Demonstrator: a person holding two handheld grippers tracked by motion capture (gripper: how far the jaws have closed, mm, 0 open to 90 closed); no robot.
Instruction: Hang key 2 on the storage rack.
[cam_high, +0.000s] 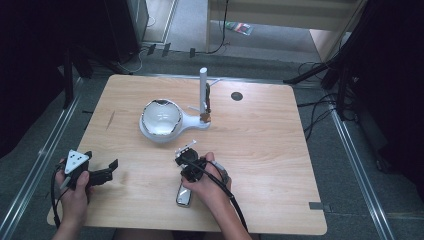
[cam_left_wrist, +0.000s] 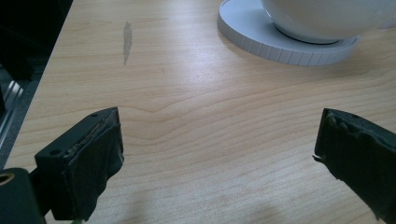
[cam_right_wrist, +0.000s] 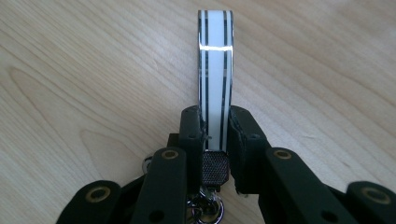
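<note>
Light wooden table (cam_high: 260, 150); grey carpeted floor (cam_high: 350, 200); metal floor rails (cam_high: 35, 172); dark, possibly curtained, sides (cam_high: 30, 60).

Wood table, glossy plastic strip

The table (cam_right_wrist: 84, 70) was pale matt wood grain; the striped strip (cam_right_wrist: 215, 70) looked smooth, glossy plastic; the bowl (cam_high: 161, 118) was shiny white, the pads (cam_left_wrist: 105, 154) rough black.

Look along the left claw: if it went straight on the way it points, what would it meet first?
Probably the white round base under the bowl; only bare table lies before it. The left claw is open.
</note>
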